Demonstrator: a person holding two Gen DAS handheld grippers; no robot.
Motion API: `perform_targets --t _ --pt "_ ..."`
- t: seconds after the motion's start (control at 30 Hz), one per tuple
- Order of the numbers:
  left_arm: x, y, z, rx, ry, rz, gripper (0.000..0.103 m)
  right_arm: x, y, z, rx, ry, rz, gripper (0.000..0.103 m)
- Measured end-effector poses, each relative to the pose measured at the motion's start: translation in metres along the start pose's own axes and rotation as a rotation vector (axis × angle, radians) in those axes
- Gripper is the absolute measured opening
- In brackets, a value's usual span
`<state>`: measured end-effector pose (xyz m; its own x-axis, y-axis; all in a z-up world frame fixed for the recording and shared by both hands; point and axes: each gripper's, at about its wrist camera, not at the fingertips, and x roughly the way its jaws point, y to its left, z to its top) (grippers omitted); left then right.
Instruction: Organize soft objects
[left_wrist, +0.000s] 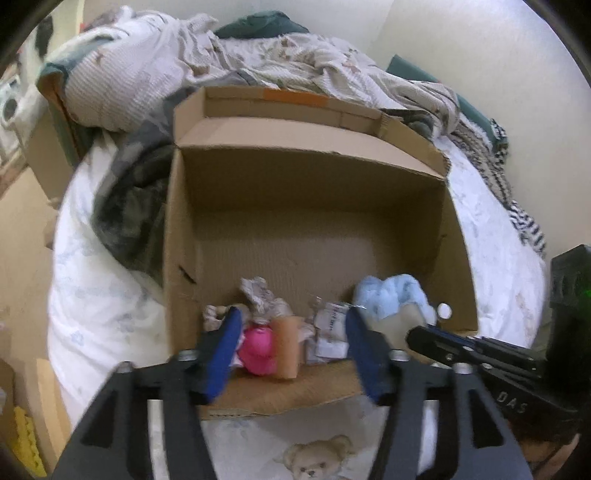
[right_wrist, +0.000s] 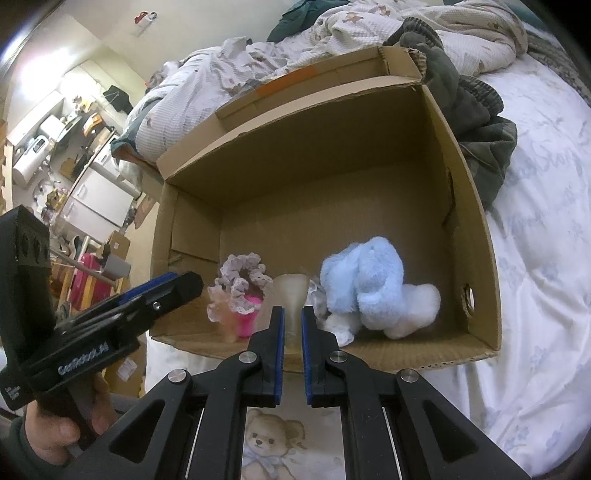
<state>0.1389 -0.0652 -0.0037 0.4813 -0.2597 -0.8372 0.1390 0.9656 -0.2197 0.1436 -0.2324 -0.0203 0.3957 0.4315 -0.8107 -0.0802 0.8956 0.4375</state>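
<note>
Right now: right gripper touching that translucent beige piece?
Touching. Right wrist view shows the right gripper with both blue pads pinching the beige piece's narrow stem.

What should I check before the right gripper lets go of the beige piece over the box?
1. Right gripper shut on the beige piece: ok.
2. Beige piece above the cardboard box opening: ok.
3. Left gripper open, holding nothing: ok.
4. Blue plush toy already inside the box: ok.
5. Lace scrunchie and pink item inside the box: ok.
6. Landing spot under the piece free: cannot tell.
</note>
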Motion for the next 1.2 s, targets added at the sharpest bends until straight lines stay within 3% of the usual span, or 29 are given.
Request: perform_targets --t 0.43,0.53,0.67,0.73,0.77,0.8,0.83,0.93,1.13,1.2 --pt "-0.018 0.005 0.0 0.017 -0.07 0.126 0.064 -0.004 0.002 0.0 -0.018 -0.024 -0.011 0.01" --pt "-0.025 0.004 -0.002 0.037 -0.096 0.206 0.064 -0.006 0.003 0.0 -0.022 -0.037 -0.011 0.013" --pt "-0.033 0.007 -0.006 0.043 -0.116 0.258 0.064 -0.013 0.001 0.002 -0.012 -0.07 -0.016 0.03" --pt "-0.039 0.008 -0.009 0.043 -0.124 0.245 0.064 -0.018 0.001 0.003 -0.012 -0.098 -0.025 0.059" --pt "-0.042 0.008 -0.01 0.044 -0.13 0.235 0.064 -0.022 0.001 0.003 -0.008 -0.118 -0.022 0.081" --pt "-0.044 0.009 -0.01 0.044 -0.137 0.234 0.064 -0.027 0.001 0.003 -0.004 -0.141 -0.023 0.086" --pt "-0.048 0.008 -0.011 0.044 -0.147 0.242 0.064 -0.03 0.002 0.003 -0.004 -0.15 -0.034 0.087" --pt "-0.059 0.007 -0.016 0.041 -0.172 0.28 0.064 -0.039 0.003 0.002 -0.005 -0.182 -0.081 0.102" --pt "-0.079 0.006 -0.023 0.044 -0.195 0.278 0.065 -0.062 0.011 0.0 -0.051 -0.235 -0.103 0.103" --pt "-0.086 0.004 -0.025 0.055 -0.203 0.283 0.069 -0.069 0.014 -0.001 -0.055 -0.241 -0.115 0.103"
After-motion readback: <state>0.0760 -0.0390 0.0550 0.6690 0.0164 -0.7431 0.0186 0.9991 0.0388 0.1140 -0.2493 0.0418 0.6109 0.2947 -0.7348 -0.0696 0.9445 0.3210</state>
